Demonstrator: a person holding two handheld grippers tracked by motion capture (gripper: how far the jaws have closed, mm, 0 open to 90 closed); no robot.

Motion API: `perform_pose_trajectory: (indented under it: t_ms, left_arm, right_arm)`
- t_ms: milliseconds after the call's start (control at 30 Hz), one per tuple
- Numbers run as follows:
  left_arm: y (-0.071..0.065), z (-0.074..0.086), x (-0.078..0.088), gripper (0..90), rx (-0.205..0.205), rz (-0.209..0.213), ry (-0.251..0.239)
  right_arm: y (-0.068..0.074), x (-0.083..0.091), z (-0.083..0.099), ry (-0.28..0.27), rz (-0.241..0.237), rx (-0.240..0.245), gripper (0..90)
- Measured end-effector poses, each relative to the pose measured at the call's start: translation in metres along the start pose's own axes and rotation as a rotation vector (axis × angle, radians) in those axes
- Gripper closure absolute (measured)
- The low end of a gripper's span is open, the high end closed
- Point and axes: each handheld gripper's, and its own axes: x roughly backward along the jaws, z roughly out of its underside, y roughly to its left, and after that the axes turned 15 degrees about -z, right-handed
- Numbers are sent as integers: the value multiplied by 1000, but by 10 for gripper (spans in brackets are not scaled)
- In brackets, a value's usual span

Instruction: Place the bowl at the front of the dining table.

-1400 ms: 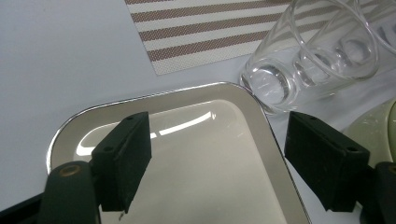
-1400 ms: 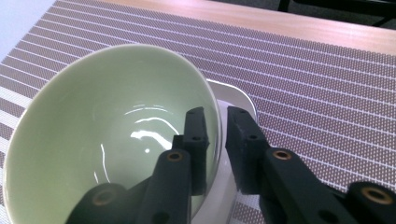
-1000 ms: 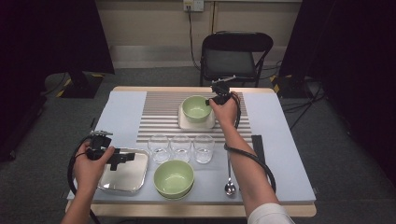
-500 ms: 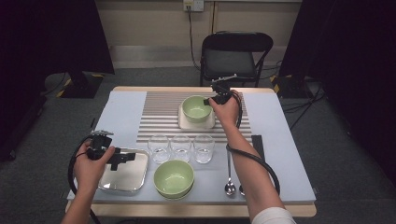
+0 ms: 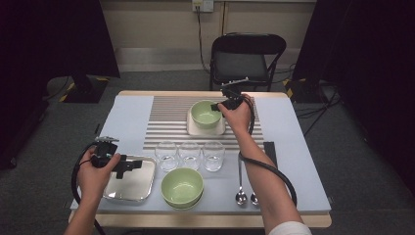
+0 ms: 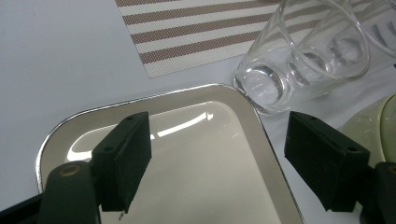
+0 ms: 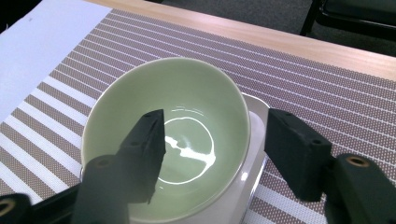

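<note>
A pale green bowl [image 5: 204, 113] [image 7: 187, 93] sits on a white square plate [image 5: 193, 129] [image 7: 256, 112] at the back of the striped mat [image 5: 166, 122]. My right gripper [image 5: 215, 105] [image 7: 217, 123] hovers at its right rim with one jaw over the bowl's inside and the other outside above the plate. Its jaws have just been opening, and the rim lies between them untouched. My left gripper [image 5: 129, 166] [image 6: 219, 123] stands open, holding nothing, over a shiny metal tray [image 5: 122, 188] [image 6: 187, 177] at the front left.
Three clear glasses [image 5: 190, 153] [image 6: 299, 56] stand in a row mid-table. A second green bowl [image 5: 182, 186] [image 6: 378, 126] sits in front of them, and two spoons [image 5: 241, 196] lie to its right. A black chair [image 5: 244, 58] stands behind the table.
The right gripper's jaws stand a little wider at the bowl's rim. Both hands stay where they were.
</note>
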Motion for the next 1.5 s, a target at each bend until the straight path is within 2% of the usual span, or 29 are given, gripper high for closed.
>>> perform_pose_trajectory:
  t_ms: [400, 967, 1033, 1500]
  left_arm:
    - [-1, 0, 0, 231, -4, 2, 2]
    - [-2, -1, 2, 231, -2, 2, -7]
    - [-2, -1, 2, 231, -2, 4, -8]
    - [-2, -1, 4, 231, -4, 0, -16]
  right_arm:
    - [2, 7, 2, -17, -12, 23, 292]
    - [6, 17, 4, -25, 0, 47, 204]
    - [7, 18, 5, -27, -16, 48, 191]
    - [13, 26, 7, -21, -37, 55, 182]
